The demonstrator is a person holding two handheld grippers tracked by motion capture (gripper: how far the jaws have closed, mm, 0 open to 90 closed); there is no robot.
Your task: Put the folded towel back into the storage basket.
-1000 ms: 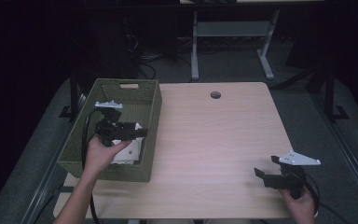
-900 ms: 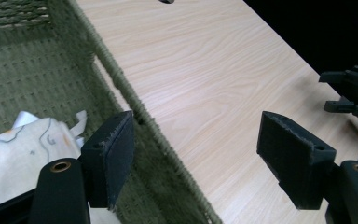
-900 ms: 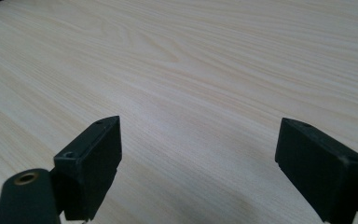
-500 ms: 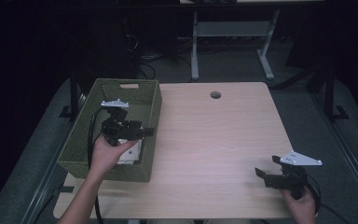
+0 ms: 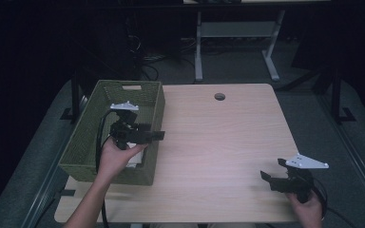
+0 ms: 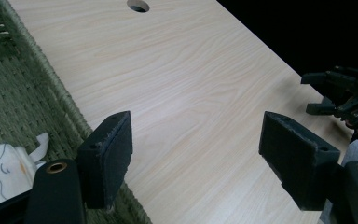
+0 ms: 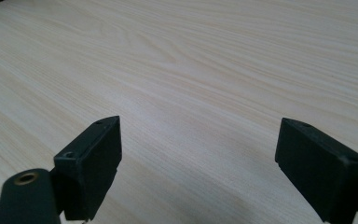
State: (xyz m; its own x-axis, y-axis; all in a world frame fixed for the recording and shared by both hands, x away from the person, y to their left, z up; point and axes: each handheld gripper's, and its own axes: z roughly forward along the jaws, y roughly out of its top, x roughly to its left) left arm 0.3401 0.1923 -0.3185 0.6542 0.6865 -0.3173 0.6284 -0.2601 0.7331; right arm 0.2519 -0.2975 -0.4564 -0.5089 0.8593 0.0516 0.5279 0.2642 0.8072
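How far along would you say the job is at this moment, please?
Nothing looks done yet: the table is bare. In hand: the left claw hangs open at the green basket rim, holding nothing. Left: a pale cloth thing lies in the basket; the right claw waits open near the table's front.

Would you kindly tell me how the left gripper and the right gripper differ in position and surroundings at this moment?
The left gripper is held over the right rim of the green woven basket; the right gripper sits low at the table's near right corner. Below the left gripper's jaws lie basket and bare wood; below the right gripper's, just wood. Both are open, holding nothing.
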